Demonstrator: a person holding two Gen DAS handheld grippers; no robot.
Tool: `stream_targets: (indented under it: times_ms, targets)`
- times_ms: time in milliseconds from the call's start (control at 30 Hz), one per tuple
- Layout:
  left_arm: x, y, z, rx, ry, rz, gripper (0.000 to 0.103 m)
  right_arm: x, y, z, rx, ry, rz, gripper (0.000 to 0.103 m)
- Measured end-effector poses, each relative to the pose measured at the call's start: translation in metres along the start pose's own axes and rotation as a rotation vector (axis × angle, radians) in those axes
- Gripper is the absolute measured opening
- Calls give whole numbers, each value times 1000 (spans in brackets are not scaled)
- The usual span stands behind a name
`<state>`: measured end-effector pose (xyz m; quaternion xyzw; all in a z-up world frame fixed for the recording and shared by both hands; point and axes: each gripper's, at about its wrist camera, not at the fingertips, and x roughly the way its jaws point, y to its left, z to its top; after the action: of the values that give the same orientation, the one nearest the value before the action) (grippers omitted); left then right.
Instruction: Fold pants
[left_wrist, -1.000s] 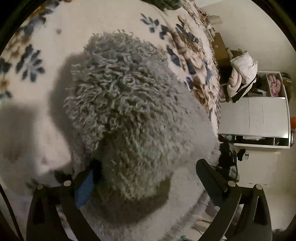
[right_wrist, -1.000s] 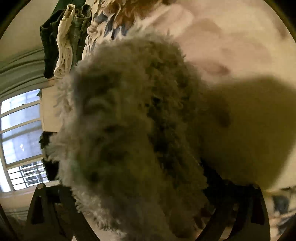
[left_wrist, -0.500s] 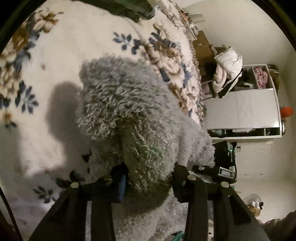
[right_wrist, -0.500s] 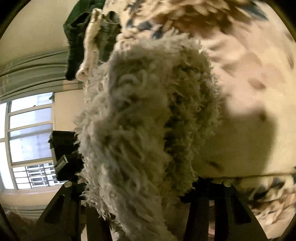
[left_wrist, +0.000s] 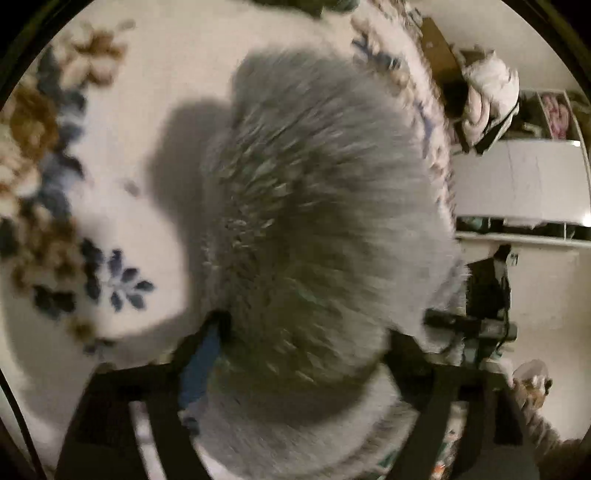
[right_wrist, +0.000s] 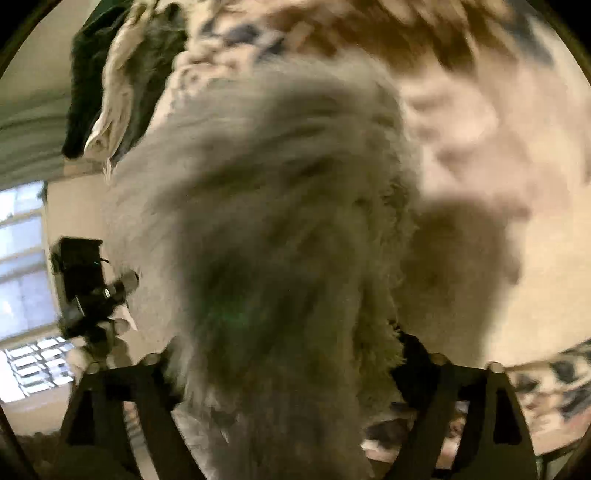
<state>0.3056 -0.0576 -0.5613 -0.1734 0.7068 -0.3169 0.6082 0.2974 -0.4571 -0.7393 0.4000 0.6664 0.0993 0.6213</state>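
Left gripper (left_wrist: 303, 347): both fingers press into a thick bunch of the grey fleece pants (left_wrist: 317, 206), jaws held moderately apart by the fabric's bulk; a blue pad (left_wrist: 201, 363) shows on the inner face of the finger at 7 o'clock. Right gripper (right_wrist: 284, 365): jaws likewise closed on a wad of the same pants (right_wrist: 280, 221), with pile spilling past both fingers. In each wrist view the garment's long axis runs from the jaws at 6 o'clock up toward 12 o'clock, over the floral blanket (left_wrist: 110, 177). Against the frame half a second ago, the left jaws stand wider and the bunch between them is fuller; the right view shows the pants swung closer to the lens, and both views are now smeared by motion. The waistband, hems and leg ends cannot be made out, and contact with the blanket is hidden. Outward, a white cabinet (left_wrist: 517, 181) lies at 3 o'clock in the left view; a window (right_wrist: 22, 266) at 9 o'clock and dark clothing (right_wrist: 110, 74) at 11 o'clock in the right view.
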Motion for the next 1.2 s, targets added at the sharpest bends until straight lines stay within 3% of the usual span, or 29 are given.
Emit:
stream_targets:
  times_ms: [100, 167, 200, 233, 267, 300, 500, 700, 800, 933, 1033, 1133, 1200]
  targets:
    - [32, 16, 3, -34, 67, -61, 103, 25, -17, 5, 50, 15, 101, 99]
    - [36, 16, 5, -34, 33, -89, 102, 31, -20, 7, 65, -19, 144, 100]
    - [32, 11, 6, -21, 20, -130, 84, 31, -19, 7, 66, -37, 146, 99]
    - [28, 7, 5, -9, 13, -167, 53, 28, -18, 5, 76, -49, 161, 91]
    - [20, 0, 4, 8, -2, -184, 51, 24, -17, 2, 80, -64, 189, 66]
    - [12, -8, 3, 30, -11, -180, 48, 17, -14, -1, 86, -78, 196, 60]
    - [-36, -50, 3, 73, -54, -228, 46, -25, 27, -20, 50, -141, 223, 54]
    - [-130, -96, 22, 119, -175, -271, 46, -90, 105, -13, -47, -218, 296, 54]
    - [-181, -120, 52, 138, -238, -281, 46, -122, 159, 12, -118, -251, 316, 54]
    - [-244, -138, 114, 152, -312, -277, 46, -154, 240, 72, -235, -272, 314, 54]
    - [-281, -137, 168, 157, -364, -257, 46, -156, 281, 118, -275, -256, 322, 54]
    - [-292, -119, 239, 121, -391, -222, 47, -137, 320, 180, -300, -228, 288, 54]
    - [-290, -98, 256, 88, -391, -192, 47, -124, 322, 218, -301, -207, 242, 55]
